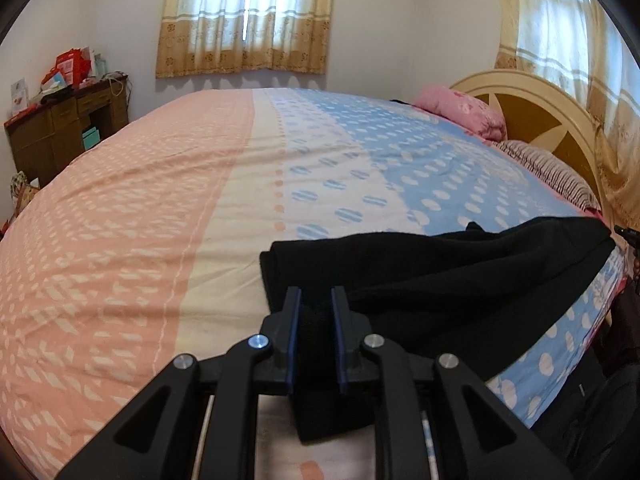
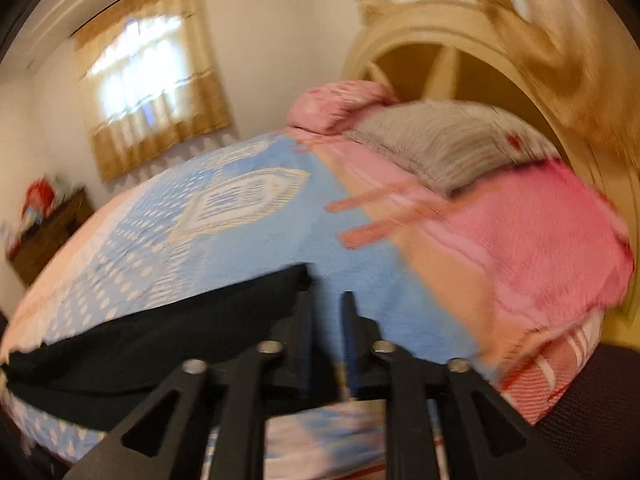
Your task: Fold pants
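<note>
The black pants [image 1: 460, 276] lie across the near edge of the bed, stretched to the right. My left gripper [image 1: 316, 300] is shut on a fold of the pants at their left end. In the blurred right wrist view the pants [image 2: 160, 336] lie to the left of my right gripper [image 2: 328, 304]. Its fingers stand a little apart with only the blue sheet showing between them. The pants' corner touches the left finger [image 2: 304, 320]. No cloth shows in the gap.
The bed [image 1: 160, 200] has a pink, cream and blue spotted sheet. A pink pillow [image 1: 460, 112], a striped pillow [image 1: 552, 168] and the headboard [image 1: 532, 112] are at the right. A wooden desk [image 1: 68, 128] with clutter stands at the far left wall.
</note>
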Tool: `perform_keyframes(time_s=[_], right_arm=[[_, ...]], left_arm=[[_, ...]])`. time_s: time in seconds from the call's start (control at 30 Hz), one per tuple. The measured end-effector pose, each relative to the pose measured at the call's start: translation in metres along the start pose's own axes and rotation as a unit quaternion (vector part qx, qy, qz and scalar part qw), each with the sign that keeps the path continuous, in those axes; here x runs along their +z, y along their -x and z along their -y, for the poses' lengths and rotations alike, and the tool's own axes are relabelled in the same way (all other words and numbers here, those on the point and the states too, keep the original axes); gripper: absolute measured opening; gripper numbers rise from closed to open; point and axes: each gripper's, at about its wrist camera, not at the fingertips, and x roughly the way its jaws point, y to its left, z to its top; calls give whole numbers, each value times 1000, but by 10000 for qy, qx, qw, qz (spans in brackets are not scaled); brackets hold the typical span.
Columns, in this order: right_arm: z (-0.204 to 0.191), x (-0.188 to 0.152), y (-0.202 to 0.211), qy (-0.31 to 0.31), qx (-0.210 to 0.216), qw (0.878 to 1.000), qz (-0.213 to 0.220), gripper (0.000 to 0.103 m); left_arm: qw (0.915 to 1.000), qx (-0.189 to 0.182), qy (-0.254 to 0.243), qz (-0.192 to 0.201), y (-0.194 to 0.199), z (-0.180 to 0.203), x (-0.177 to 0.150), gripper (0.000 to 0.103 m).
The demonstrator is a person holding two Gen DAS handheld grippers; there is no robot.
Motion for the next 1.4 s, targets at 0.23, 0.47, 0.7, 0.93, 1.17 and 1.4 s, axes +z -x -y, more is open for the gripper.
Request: perform_keyframes(time_s=[0.23,0.47,0.7,0.93,1.17,1.4], right_arm=[[-193,-16,-7,2262,1301,9631,-666,58],[-335,-90,-27,3887,2052,8891,-1282,58],[-381,-131,-49,4607,1899,8564,-1352,40],[-381,-125,-61,4497,1956,8582,-1519,5],[-375,-98,-27,4169,2239,8705,-1349,3],[-356,-107,-11,4086,2312,8696,-1530,3]], left_arm=[[9998,134,-126,1,-8,8,8,17],[9998,123,-164,39,-3,9,9,15],[10000,16,-18,38,-4,4,7,15],[10000,-34,49,40,-5,4,9,14],[9995,-225,160,136,9,5,20,13],[9989,-379,209,193,29,11,19,13]])
